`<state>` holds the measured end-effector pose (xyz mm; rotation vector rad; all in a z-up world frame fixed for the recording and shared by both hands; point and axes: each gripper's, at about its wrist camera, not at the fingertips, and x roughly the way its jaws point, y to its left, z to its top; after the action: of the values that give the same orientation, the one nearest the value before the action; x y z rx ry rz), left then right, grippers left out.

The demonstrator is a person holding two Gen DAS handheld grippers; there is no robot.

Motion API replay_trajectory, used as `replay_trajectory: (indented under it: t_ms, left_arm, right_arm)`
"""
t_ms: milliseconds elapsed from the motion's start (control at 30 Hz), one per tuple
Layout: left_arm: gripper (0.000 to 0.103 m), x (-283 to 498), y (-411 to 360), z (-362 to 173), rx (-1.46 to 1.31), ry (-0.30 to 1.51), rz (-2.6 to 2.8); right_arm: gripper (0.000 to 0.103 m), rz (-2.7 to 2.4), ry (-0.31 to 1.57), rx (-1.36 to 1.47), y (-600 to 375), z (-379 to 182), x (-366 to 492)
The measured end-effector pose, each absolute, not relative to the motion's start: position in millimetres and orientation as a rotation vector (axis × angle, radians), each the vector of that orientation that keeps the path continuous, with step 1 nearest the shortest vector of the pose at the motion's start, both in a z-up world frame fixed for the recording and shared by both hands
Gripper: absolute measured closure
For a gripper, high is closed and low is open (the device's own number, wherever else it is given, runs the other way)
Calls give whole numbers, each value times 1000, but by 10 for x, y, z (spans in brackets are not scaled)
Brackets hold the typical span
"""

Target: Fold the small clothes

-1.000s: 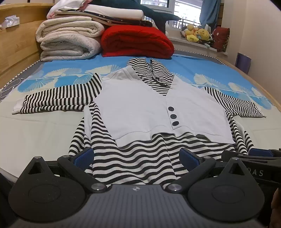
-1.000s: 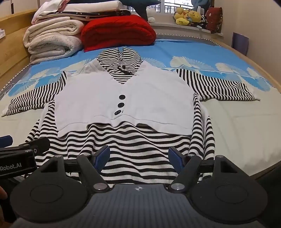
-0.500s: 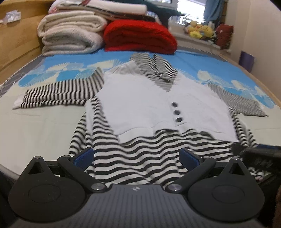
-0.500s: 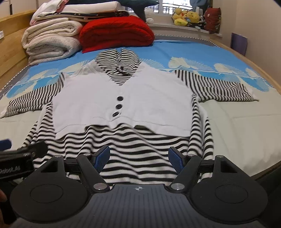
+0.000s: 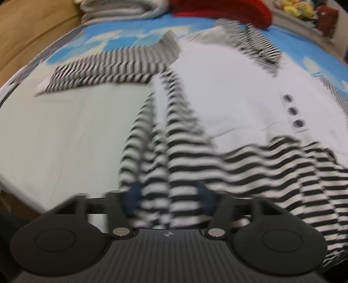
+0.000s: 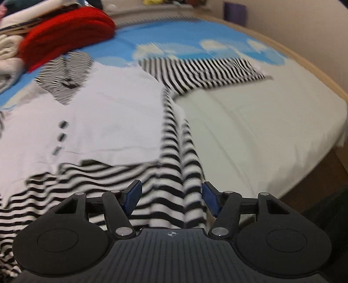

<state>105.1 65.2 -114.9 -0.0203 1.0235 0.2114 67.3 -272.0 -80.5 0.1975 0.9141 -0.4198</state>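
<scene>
Small black-and-white striped top with a sewn-on pale grey vest front (image 5: 228, 104) lies flat, front up, on the bed's pale sheet (image 5: 65, 135), both striped sleeves spread out sideways, collar end towards the blue patterned part of the bedcover (image 6: 174, 32). Three dark buttons (image 5: 293, 111) run down the vest panel.

Left hand-held gripper (image 5: 169, 196) is low over the hem at the garment's left bottom corner. Its jaws have just been closing; bunched striped fabric sits between the blue pads (image 5: 134, 196). Frame is heavily motion-blurred, so the pads look to be pressing the cloth, but I can't confirm a firm pinch.

Right hand-held gripper (image 6: 171, 196) is over the hem at the right bottom corner, near the bed edge. Its jaws have also just been closing a little, but they stand wide: striped hem lies between the blue pads (image 6: 132, 196), with visible gaps on both sides, so nothing is clamped.

Background: folded red blanket (image 6: 69, 28) beyond the collar, and a stack of folded cream and white blankets (image 5: 121, 8) beside it, against a wooden headboard (image 5: 32, 32).
</scene>
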Motion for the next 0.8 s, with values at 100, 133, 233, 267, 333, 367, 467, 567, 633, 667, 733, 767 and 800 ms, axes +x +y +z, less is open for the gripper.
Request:
replay_trajectory:
  t_ms: [100, 133, 233, 267, 333, 367, 467, 567, 633, 667, 733, 767, 800]
  left_arm:
    - [88, 972, 815, -1176, -43, 1053, 262]
    - [88, 954, 843, -1167, -38, 1057, 273]
    - [88, 944, 871, -1139, -28, 1074, 295]
    - [88, 945, 860, -1129, -25, 1078, 298]
    - [87, 934, 824, -1070, -12, 1061, 308]
    - [86, 921, 778, -987, -9, 1016, 306]
    - [63, 869, 599, -776, 19, 896, 225]
    - [53, 861, 426, -744, 9, 878, 80]
    - [53, 885, 395, -850, -20, 941, 46]
    - [53, 902, 403, -948, -30, 1004, 51]
    - [53, 937, 445, -1112, -35, 1105, 74]
    - [53, 924, 490, -1105, -59, 1099, 74]
    - [53, 934, 498, -1059, -64, 1092, 79]
  right_arm:
    - [53, -455, 953, 224, -2799, -940, 681]
    - [68, -468, 969, 240, -2835, -977, 673]
    - [92, -502, 985, 287, -2963, -1022, 625]
    - [93, -525, 986, 286, -2994, -1015, 603]
    - [93, -567, 989, 287, -3070, -1002, 561]
    - [92, -577, 995, 302, -3102, -1003, 543]
    - [86, -578, 945, 263, -3036, -890, 525]
    - [74, -496, 822, 195, -2835, -676, 482]
    - [59, -410, 791, 175, -2728, -635, 508]
    - [57, -372, 815, 191, -2705, -669, 530]
    - [57, -348, 930, 223, -2721, -849, 598]
    - [59, -374, 1005, 209, -2735, -962, 621]
    - [60, -400, 1052, 195, -2754, -1042, 628]
